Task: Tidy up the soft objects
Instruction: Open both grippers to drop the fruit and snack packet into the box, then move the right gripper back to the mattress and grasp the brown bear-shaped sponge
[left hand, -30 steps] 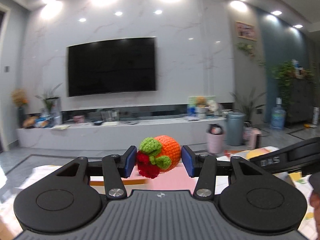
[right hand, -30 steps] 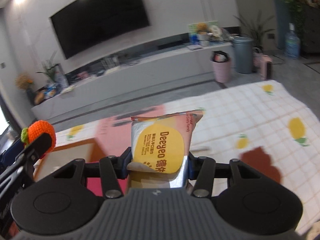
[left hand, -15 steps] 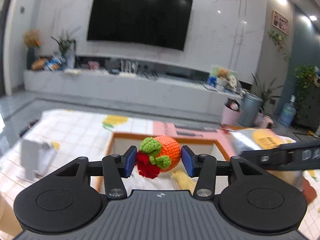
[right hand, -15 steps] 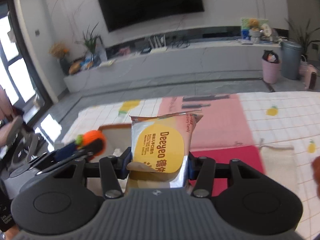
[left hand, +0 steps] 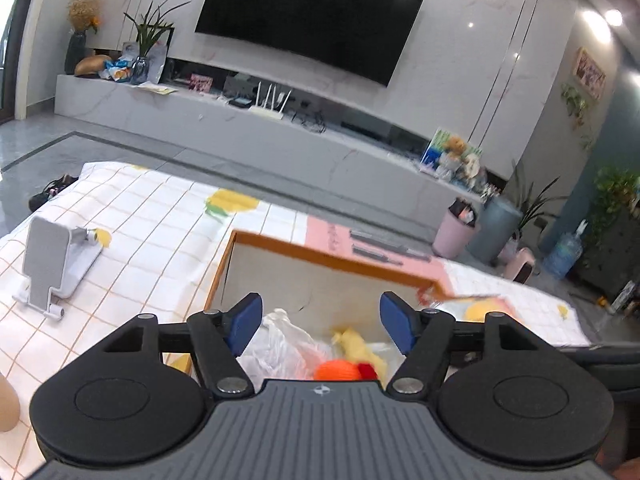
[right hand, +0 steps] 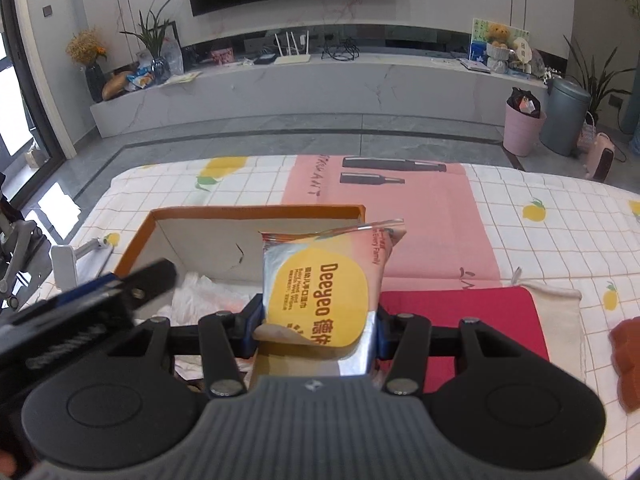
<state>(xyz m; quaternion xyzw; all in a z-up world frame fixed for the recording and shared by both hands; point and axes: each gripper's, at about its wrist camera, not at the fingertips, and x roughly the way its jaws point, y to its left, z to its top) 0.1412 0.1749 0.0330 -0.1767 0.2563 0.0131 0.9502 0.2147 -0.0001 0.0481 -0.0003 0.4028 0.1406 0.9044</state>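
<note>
Below the spread left gripper [left hand: 320,318], whose jaws have just been opening, the orange crocheted fruit [left hand: 340,370] apparently lies dropped in the orange-rimmed cardboard box [left hand: 320,252], while the yellow-labelled foil wipes packet [right hand: 320,292] is pinched by the right gripper [right hand: 316,332], undelivered.

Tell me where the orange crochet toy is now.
In the left wrist view, the orange crochet toy lies inside the box, beside a white plastic bag.
</note>
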